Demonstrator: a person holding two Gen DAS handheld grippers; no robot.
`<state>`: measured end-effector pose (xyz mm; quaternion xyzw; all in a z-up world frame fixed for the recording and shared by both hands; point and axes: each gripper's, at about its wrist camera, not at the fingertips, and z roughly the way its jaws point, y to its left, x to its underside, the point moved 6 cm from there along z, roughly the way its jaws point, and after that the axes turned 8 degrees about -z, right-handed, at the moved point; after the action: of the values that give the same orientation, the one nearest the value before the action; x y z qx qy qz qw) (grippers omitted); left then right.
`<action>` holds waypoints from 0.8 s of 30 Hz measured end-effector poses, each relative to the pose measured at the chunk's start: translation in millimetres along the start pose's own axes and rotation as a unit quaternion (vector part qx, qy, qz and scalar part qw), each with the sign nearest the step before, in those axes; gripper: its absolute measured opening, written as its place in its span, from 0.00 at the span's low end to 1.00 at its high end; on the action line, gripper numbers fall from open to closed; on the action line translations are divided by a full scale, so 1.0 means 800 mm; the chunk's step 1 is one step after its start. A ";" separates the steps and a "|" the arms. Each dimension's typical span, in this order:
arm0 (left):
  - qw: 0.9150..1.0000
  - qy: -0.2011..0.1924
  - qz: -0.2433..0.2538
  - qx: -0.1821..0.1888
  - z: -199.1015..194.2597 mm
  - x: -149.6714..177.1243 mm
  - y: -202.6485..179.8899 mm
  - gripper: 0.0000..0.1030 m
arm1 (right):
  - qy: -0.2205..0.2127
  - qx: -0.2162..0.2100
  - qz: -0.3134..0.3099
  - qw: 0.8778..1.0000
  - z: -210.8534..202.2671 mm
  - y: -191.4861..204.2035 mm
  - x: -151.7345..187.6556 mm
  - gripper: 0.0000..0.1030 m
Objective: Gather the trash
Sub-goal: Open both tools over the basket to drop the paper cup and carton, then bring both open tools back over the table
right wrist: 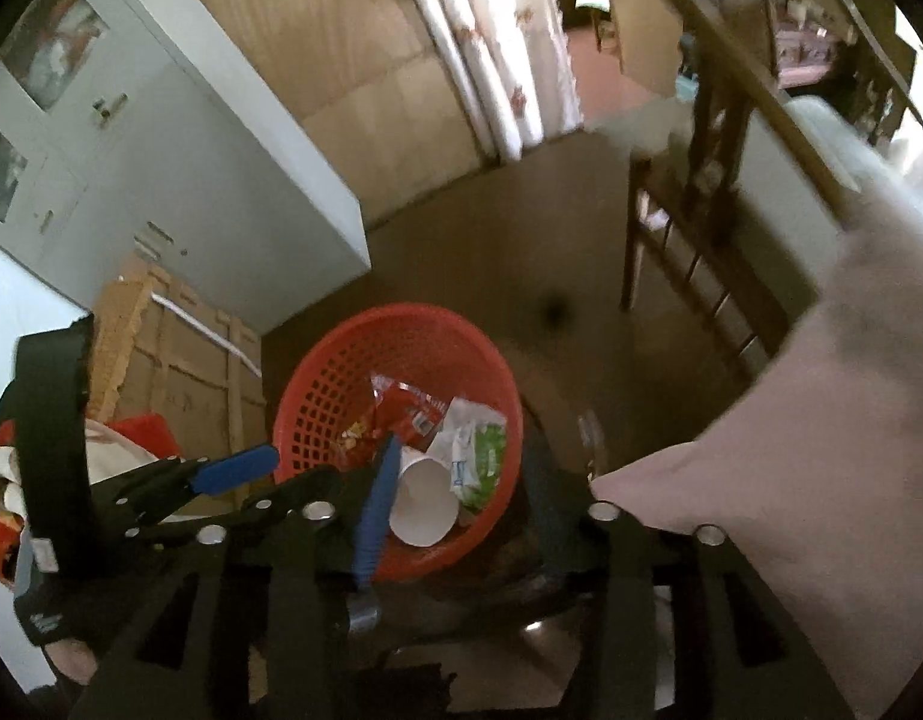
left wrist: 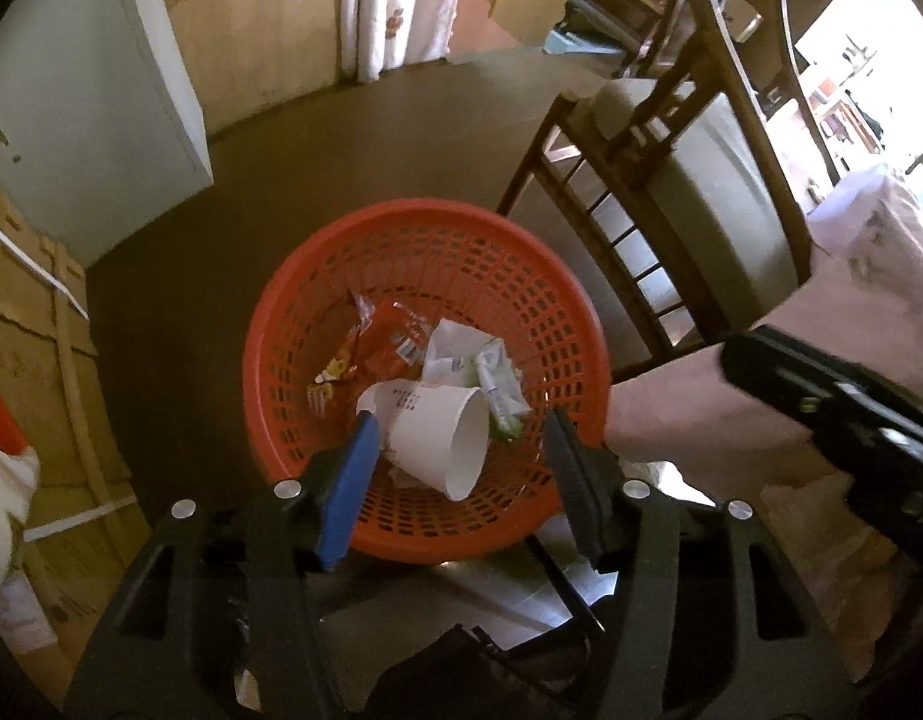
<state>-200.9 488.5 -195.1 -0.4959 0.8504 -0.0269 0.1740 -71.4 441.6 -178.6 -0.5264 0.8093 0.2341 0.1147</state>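
Orange plastic mesh makes up the basket [left wrist: 425,228], which stands on the brown floor [left wrist: 317,138] just left of a wooden chair [left wrist: 659,192]. Both claws hang over its near rim, tipped steeply down, which is the pose you would expect for dropping things in rather than reaching for them.

The left gripper [left wrist: 461,468] stands open, its blue pad on the left and black finger on the right, with nothing pressed between them. A white paper cup [left wrist: 437,444] lies on its side in the gap as the left wrist view shows it, but it rests down in the basket, mouth toward the near side, and neither pad seems to touch it. My reading is that the cup is already in the bin.

The right gripper [right wrist: 461,498] is also parted and empty; only its blue pad shows clearly, the other finger lost in blur over the dark rim.

Farther in the basket lie a red snack wrapper [left wrist: 377,348] and crumpled white and green packaging [left wrist: 491,384], heaped toward the far right side.

Cardboard boxes [left wrist: 35,360] stand to the left, a grey cabinet [left wrist: 89,108] beyond them. No loose trash shows on the visible floor, so whether more remains I cannot tell.
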 end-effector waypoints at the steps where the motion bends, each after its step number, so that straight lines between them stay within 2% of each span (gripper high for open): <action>1: 1.000 -0.005 0.005 0.004 -0.007 0.000 -0.005 0.55 | -0.009 0.004 -0.001 1.000 -0.012 -0.002 0.000 0.50; 3: 1.000 -0.019 0.016 0.011 -0.024 0.000 -0.018 0.55 | -0.036 0.013 0.000 0.999 -0.047 -0.009 0.002 0.56; 6: 0.998 -0.044 0.037 0.023 -0.055 0.001 -0.044 0.55 | -0.059 0.004 0.008 0.998 -0.089 -0.018 0.008 0.56; 9: 0.996 -0.061 0.056 0.030 -0.078 0.004 -0.067 0.57 | -0.086 0.017 0.012 0.996 -0.127 -0.027 0.013 0.60; 14: 0.991 -0.091 0.091 0.045 -0.120 0.017 -0.112 0.61 | -0.141 0.013 0.021 0.990 -0.203 -0.043 0.032 0.62; 17: 0.986 -0.108 0.117 0.052 -0.142 0.027 -0.142 0.64 | -0.171 0.029 0.032 0.984 -0.249 -0.062 0.052 0.64; 24: 0.967 -0.140 0.201 0.072 -0.178 0.061 -0.239 0.66 | -0.224 0.088 0.082 0.967 -0.345 -0.130 0.121 0.74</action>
<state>-109.2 331.9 -33.1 -0.2993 0.8958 0.0169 0.3281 -0.8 191.2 -9.0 -0.3803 0.8205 0.2828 0.3197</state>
